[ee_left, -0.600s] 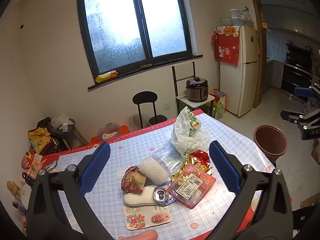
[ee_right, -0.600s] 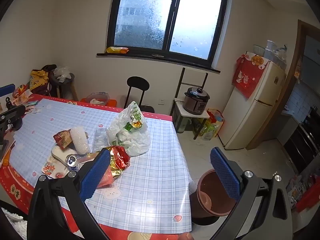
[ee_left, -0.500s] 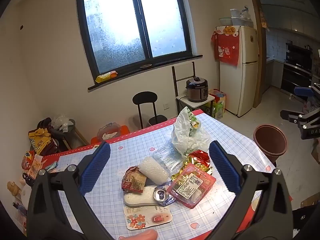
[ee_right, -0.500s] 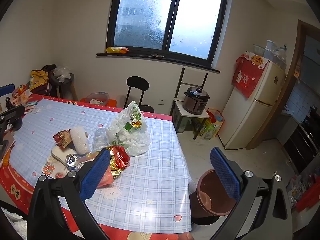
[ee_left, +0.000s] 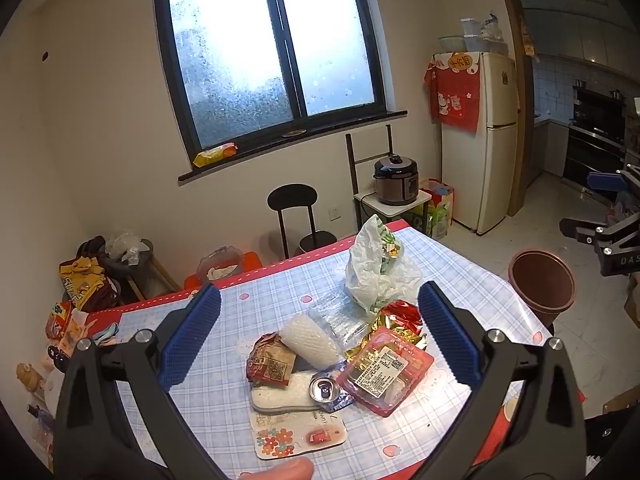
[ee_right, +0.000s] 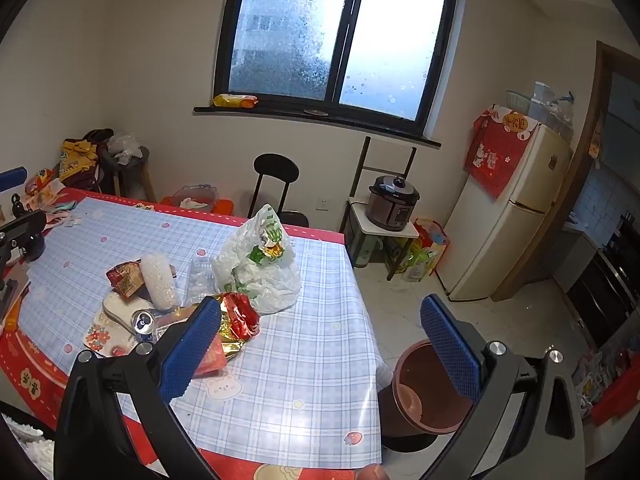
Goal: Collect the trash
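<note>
Clearly at the very start: nothing picked up yet. Left gripper (ee_left: 318,334) and right gripper (ee_right: 318,346) both spread wide, holding nothing, poised above the table (ee_right: 304,364). Nearest the front edge, a flowered card (ee_left: 298,432), then a drink can (ee_left: 325,389), a pink tray (ee_left: 385,370) and a foil wrapper (ee_right: 236,316); farther toward the back edge, a white plastic bag (ee_left: 378,272). Off the right edge, on the floor, a brown bin (ee_right: 430,392). Next, probably: lower onto one piece, pinch, carry to the bin.

Bright light pours in through the window (ee_left: 272,52), making it glow white, while the round picture edges turn dark and bendy.
</note>
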Demonstrator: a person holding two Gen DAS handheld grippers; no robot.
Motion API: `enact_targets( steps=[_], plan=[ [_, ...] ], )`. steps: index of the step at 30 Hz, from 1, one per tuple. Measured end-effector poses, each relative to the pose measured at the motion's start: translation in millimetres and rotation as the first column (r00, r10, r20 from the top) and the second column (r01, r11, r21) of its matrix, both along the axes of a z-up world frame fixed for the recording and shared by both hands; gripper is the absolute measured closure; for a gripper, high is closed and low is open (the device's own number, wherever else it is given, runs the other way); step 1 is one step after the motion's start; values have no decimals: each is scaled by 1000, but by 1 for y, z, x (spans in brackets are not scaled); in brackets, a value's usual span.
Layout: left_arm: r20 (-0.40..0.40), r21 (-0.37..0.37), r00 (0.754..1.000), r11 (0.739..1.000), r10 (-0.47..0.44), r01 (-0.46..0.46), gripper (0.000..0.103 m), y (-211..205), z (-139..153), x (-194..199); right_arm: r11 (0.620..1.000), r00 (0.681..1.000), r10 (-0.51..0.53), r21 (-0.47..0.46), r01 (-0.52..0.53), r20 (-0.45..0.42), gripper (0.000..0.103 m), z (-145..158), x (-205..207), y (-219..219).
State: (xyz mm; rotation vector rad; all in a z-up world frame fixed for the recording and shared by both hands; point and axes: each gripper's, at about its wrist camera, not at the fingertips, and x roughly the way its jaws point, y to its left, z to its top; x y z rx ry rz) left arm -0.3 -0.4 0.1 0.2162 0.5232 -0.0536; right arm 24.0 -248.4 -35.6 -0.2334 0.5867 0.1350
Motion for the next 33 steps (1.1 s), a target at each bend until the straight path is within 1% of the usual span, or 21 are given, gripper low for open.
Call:
enact_targets(
  steps=[16,20,33],
  plan=[
    [0,0,1000,1000,2,-2,5,0,0,0,1000,1000,-3,-5,3,-7,5,4,4,-2],
    [0,0,1000,1000,1,-1,5,0,0,0,1000,1000,-2,-4,1,-8,5,-3,3,-1],
    [-1,-1,1000,1000,2,-2,5,0,0,0,1000,1000,-3,-11,3,-13,5,-4,3,2]
  ],
)
